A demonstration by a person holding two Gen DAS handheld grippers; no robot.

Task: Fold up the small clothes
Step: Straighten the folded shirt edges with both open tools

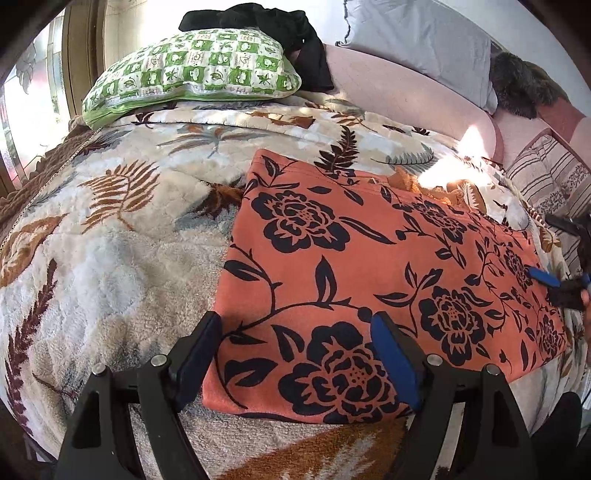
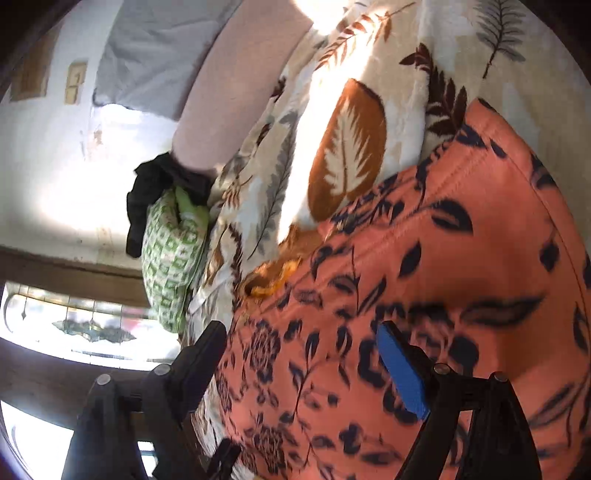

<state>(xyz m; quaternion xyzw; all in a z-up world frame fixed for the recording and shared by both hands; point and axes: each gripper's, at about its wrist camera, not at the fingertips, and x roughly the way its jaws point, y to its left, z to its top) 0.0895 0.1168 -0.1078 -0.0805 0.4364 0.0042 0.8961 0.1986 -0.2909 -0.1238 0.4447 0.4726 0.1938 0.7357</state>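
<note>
An orange garment with black flower print (image 1: 369,280) lies flat as a folded rectangle on the leaf-patterned blanket (image 1: 110,240). My left gripper (image 1: 295,332) is open, its jaws straddling the garment's near left corner just above it. My right gripper (image 1: 550,280) shows at the garment's far right edge in the left wrist view. In the right wrist view my right gripper (image 2: 299,343) is open, tilted, close over the same garment (image 2: 443,277); the view is blurred.
A green-and-white pillow (image 1: 192,74) with a black cloth (image 1: 266,26) on it lies at the bed's head. A grey pillow (image 1: 417,40), a pink bolster (image 1: 399,92) and a striped cushion (image 1: 550,177) lie at the back right. A window (image 1: 22,110) is at left.
</note>
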